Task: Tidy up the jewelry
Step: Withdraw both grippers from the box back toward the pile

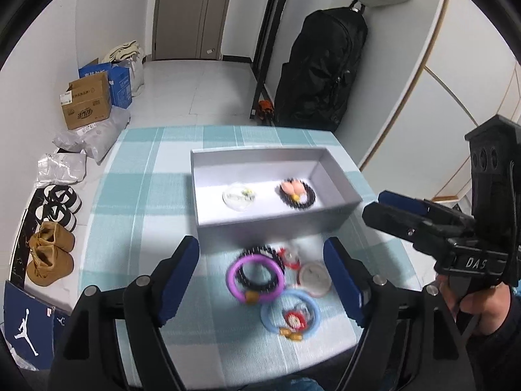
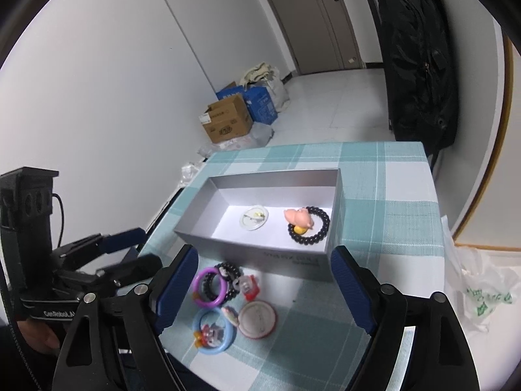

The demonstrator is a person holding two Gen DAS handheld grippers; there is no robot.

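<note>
Both grippers hang above the near edge of the table with nothing between their fingers: the left gripper [image 1: 262,273] has its blue-padded black plastic jaws spread wide over the loose jewelry, and the right gripper [image 2: 263,285] is spread just as wide. Below them, in front of the box [image 2: 260,252], lies a cluster: a smooth purple ring [image 2: 208,286] over a black beaded bracelet [image 2: 229,277], a pale blue ring [image 2: 213,330] with a small red charm, a red trinket [image 2: 249,286], and a round flat case [image 2: 257,319] with a pinkish rim. The box is a shallow grey cardboard rectangle with a white floor; inside it sit a clear round case [image 2: 254,218] and a black bead bracelet [image 2: 311,226] carrying a glossy pink pig figure. Under the box is a woven tablecloth [image 2: 390,202] in teal and white plaid. Beyond the box, white tile floor runs to a door [image 1: 192,13]; a black bag [image 1: 320,68] hangs to the right, and cartons [image 1: 86,101] stand left of the box against the white wall.
</note>
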